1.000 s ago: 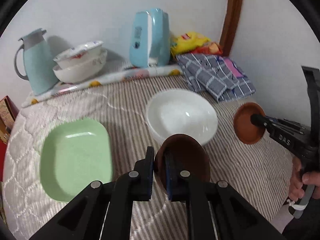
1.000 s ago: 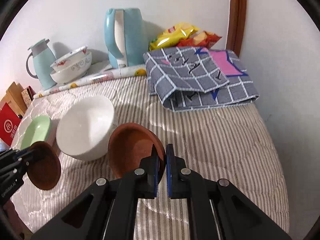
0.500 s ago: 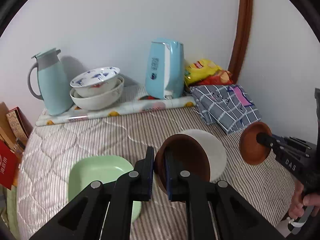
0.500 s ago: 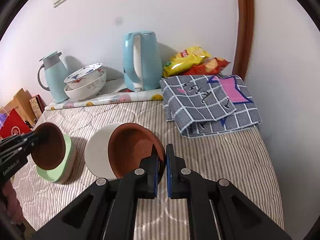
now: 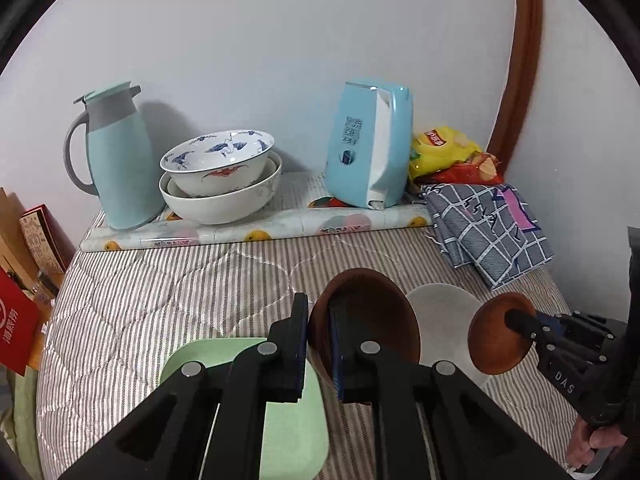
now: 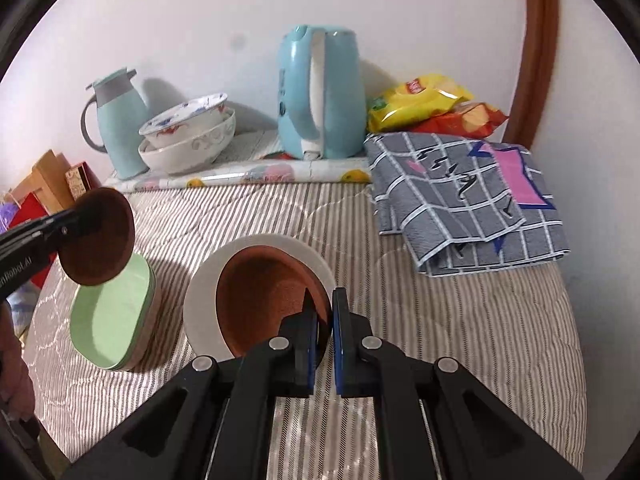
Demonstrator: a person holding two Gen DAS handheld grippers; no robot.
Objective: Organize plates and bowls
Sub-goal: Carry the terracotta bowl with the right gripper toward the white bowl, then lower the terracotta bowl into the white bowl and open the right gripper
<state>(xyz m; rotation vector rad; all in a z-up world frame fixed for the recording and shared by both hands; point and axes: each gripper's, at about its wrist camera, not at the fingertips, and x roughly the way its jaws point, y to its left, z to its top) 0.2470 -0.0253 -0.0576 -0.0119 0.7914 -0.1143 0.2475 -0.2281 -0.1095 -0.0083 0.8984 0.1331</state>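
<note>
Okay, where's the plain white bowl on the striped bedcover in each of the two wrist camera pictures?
Left wrist view: the plain white round bowl sits lower right of centre, partly hidden behind the brown bowl in the left gripper.
Right wrist view: it sits low centre, behind the brown bowl in the right gripper.
Shared landmark: the light blue electric kettle by the wall.

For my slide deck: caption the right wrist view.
Right gripper jaws clamp a brown dish above the white bowl.
</note>
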